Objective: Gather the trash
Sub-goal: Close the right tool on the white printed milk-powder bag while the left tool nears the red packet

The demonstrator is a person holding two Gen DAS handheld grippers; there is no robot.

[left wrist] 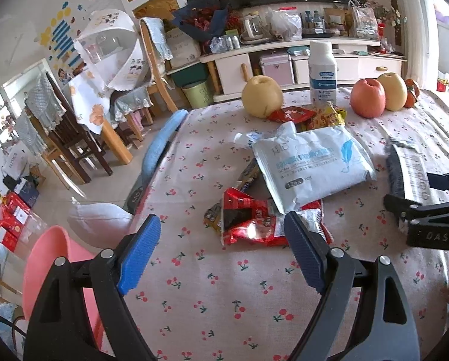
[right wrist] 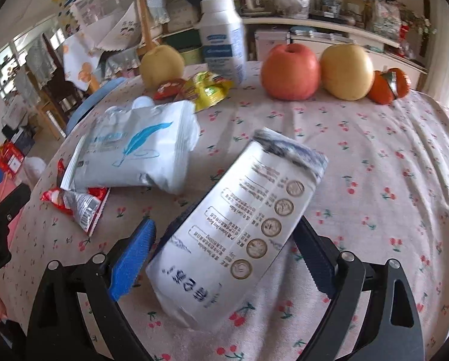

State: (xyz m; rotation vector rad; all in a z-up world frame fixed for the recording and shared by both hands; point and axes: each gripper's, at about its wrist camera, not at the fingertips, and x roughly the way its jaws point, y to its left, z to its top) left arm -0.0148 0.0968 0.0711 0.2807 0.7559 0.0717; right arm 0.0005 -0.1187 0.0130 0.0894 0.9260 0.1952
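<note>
My left gripper (left wrist: 221,219) hangs open over the cherry-print tablecloth (left wrist: 224,285), nothing between its blue pads. Just past its tips lies a crumpled red snack wrapper (left wrist: 248,222), partly under a white tissue pack with a blue feather (left wrist: 311,165). My right gripper (right wrist: 224,222) is shut on a white packet printed with round medals (right wrist: 239,225). In the left wrist view that packet (left wrist: 410,174) is at the right edge, in the right gripper (left wrist: 404,207). The red wrapper (right wrist: 80,201) and the tissue pack (right wrist: 137,150) lie to its left.
A yellow wrapper (left wrist: 326,117) and a small red one (left wrist: 290,112) lie by a white bottle (left wrist: 322,69). Two pears, an apple (right wrist: 289,70) and an orange fruit (right wrist: 388,85) stand at the far edge. A pink bin (left wrist: 44,258) is at the table's left; chairs stand beyond.
</note>
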